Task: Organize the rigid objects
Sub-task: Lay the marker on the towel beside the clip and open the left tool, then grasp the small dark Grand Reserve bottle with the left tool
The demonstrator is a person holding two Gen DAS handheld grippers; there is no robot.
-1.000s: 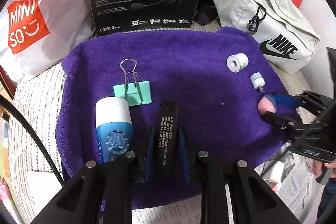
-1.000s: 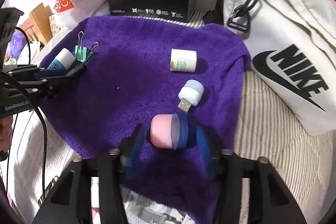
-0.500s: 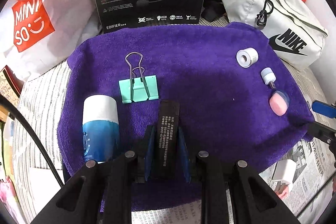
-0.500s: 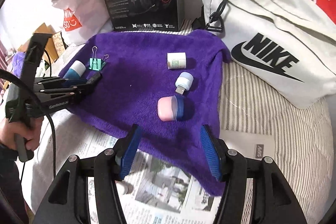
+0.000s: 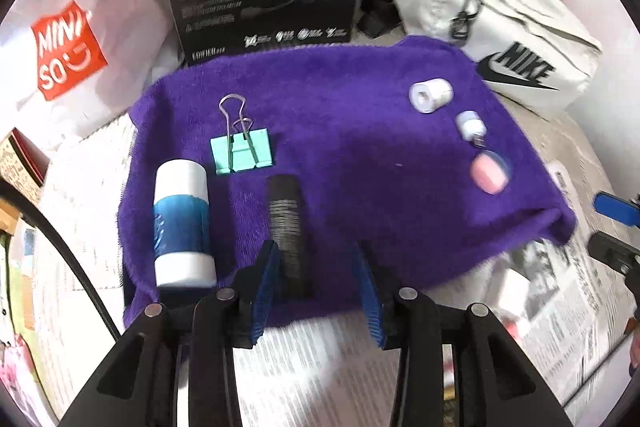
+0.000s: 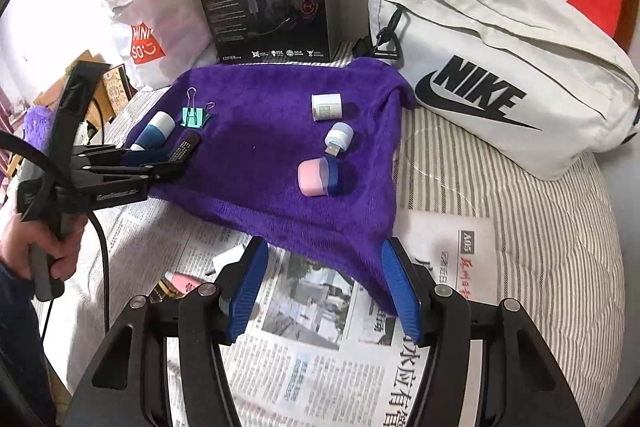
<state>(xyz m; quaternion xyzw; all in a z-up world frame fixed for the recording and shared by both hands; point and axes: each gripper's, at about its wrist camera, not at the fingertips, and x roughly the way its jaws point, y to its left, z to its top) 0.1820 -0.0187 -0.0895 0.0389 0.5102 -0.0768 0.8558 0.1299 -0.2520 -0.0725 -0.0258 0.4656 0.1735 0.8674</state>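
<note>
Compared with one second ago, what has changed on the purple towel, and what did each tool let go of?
The left tool is opening and has let go of the black bar, which now lies on the purple towel. The right tool released the pink and blue case and pulled back over the newspaper, open. The binder clip, blue tube, white cylinder and USB light stayed put.

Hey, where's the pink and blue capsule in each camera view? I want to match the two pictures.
Left wrist view: the pink and blue capsule lies far right on the purple towel, near its right edge.
Right wrist view: it lies mid-frame, right half of the towel.
Shared landmark: the small white USB plug, just beyond the capsule in both views.
</note>
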